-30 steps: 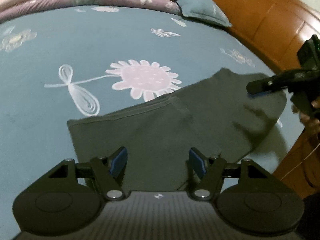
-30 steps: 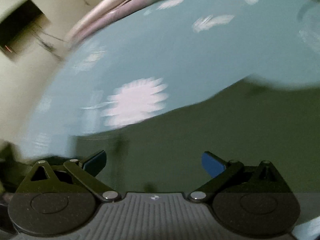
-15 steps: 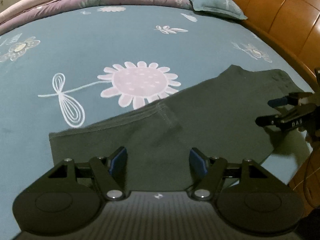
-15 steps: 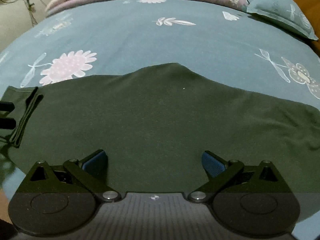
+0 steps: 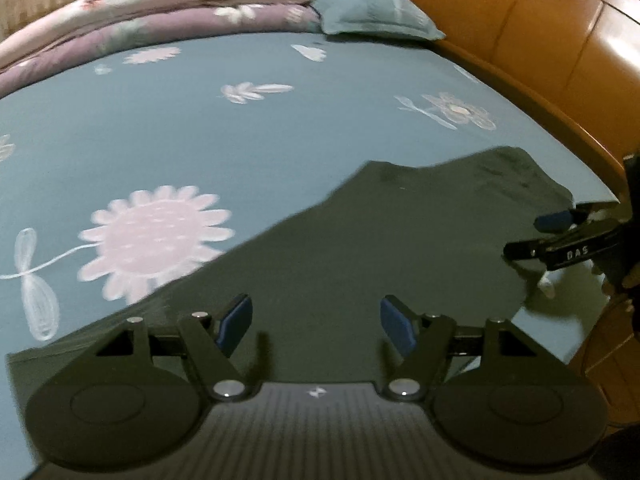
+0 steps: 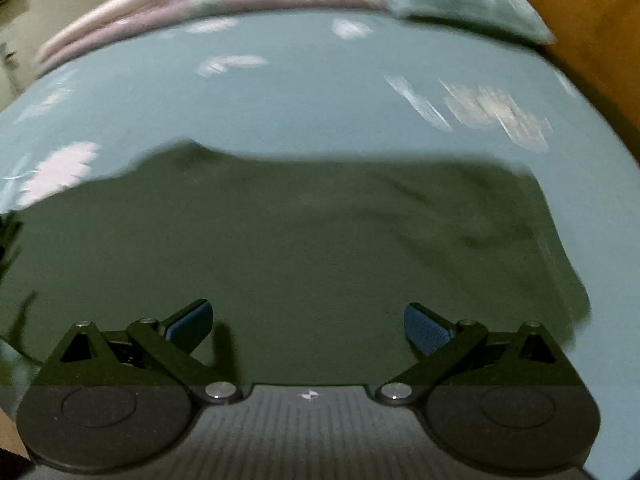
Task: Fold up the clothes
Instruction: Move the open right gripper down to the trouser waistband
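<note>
A dark green garment (image 5: pixel 360 248) lies spread flat on the blue flowered bedsheet (image 5: pixel 200 128). My left gripper (image 5: pixel 316 322) hovers open over its near edge, nothing between the blue pads. In the right wrist view the same garment (image 6: pixel 300 248) fills the middle, with wrinkles toward its right end. My right gripper (image 6: pixel 308 324) is open above the cloth and holds nothing. From the left wrist view the right gripper (image 5: pixel 540 236) shows at the garment's far right end, its jaws apart.
A wooden bed frame (image 5: pixel 540 40) runs along the right side. Folded pink and purple quilts (image 5: pixel 160 12) and a blue pillow (image 5: pixel 372 16) sit at the head of the bed. A hand (image 5: pixel 630 280) holds the right gripper at the bed's edge.
Both cameras have swung right along the garment. The folded hem seen at the left half a second ago has slid out of the middle. Both grippers stayed open.
</note>
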`<state>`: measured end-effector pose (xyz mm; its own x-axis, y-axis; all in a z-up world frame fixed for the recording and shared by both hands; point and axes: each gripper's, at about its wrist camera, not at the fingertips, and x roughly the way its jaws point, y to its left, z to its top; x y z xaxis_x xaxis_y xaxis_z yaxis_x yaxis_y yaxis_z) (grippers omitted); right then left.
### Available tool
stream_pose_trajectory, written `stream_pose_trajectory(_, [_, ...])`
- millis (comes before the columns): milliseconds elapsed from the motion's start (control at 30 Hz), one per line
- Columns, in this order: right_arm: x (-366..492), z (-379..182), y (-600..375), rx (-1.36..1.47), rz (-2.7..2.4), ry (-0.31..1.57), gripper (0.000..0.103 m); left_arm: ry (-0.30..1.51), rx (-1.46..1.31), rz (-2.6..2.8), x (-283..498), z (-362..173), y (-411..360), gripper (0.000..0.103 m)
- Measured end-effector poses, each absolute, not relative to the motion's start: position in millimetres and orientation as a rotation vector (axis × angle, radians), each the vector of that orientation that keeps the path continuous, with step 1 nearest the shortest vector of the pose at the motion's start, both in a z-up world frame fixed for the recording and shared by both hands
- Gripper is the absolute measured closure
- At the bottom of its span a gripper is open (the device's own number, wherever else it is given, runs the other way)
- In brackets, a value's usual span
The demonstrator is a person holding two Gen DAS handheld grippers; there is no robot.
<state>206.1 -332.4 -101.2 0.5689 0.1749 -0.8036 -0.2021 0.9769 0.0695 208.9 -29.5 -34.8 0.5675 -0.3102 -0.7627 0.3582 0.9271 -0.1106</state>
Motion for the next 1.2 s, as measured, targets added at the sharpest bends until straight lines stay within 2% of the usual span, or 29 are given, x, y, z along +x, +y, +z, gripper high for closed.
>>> stream_pose_trajectory(200, [192, -88, -361, 0.072, 0.224, 0.866, 0.0, 0.877, 0.083, -0.461, 214, -29, -67, 0.032])
stream_pose_trajectory(400, [196, -99, -407, 0.318, 0.164, 0.854, 0.0, 0.893, 0.109, -0.493, 218, -29, -81, 0.031])
stream_pose_trajectory(567, [181, -84, -452, 0.592, 0.133, 0.744, 0.0, 0.907, 0.13, -0.518, 221, -28, -92, 0.031])
stream_pose_trajectory(900, [188, -133, -523, 1.173, 0.148, 0.696, 0.0, 0.949, 0.17, -0.565, 228, -30, -108, 0.031])
stream_pose_trajectory(1200, [225, -133, -518, 1.12, 0.117, 0.745, 0.0, 0.973, 0.205, -0.586, 232, -31, -120, 0.031])
